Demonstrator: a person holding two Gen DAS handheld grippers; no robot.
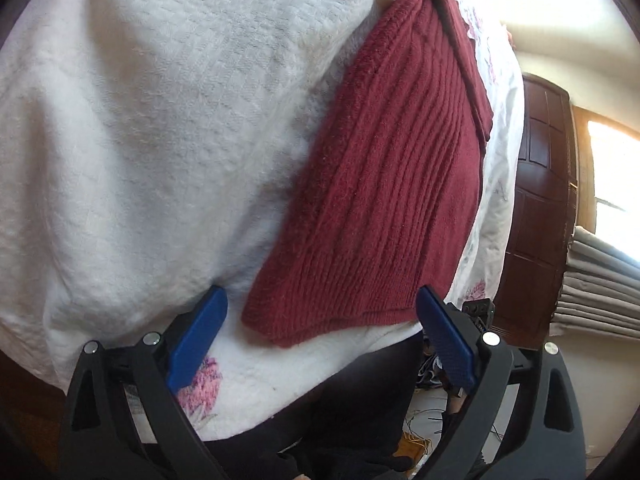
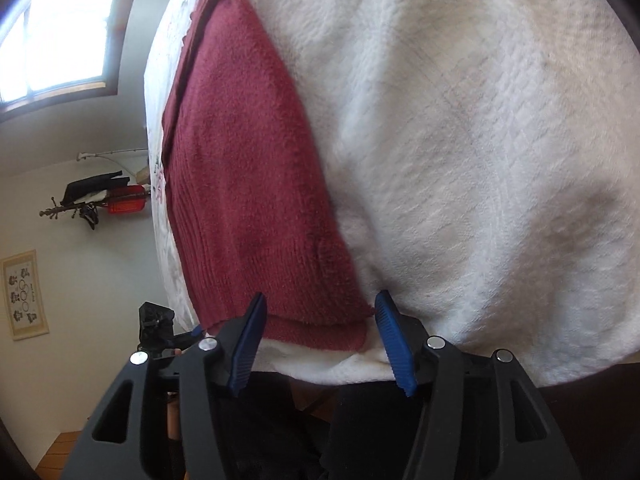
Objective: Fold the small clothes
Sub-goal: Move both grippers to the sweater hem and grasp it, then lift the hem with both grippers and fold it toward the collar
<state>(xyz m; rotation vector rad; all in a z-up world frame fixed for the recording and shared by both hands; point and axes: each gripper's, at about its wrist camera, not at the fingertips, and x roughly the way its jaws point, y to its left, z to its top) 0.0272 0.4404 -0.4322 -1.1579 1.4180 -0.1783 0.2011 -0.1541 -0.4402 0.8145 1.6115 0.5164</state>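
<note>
Bed cover: one white quilted cover fills most of both views, with a pink flower print near its near edge; it is broad, bare and lightly rumpled beside the garment.
Garment: one dark red ribbed knit sweater, lying flat on the cover close to the near edge of the bed, folded into a long narrow shape with a second layer showing along its far side (whether that layer is a sleeve cannot be told).
Edges: the sweater's hem stops just short of the cover's near edge, leaving a thin white strip; past that edge the bed drops away to dark clothing and floor.
Door: one dark wooden door beyond the bed.
Window: one bright window on the other side.
Left gripper: two blue pads spread wide, framing the hem corner, holding nothing.
Right gripper: two blue pads apart, either side of the hem, not pinching it.
</note>
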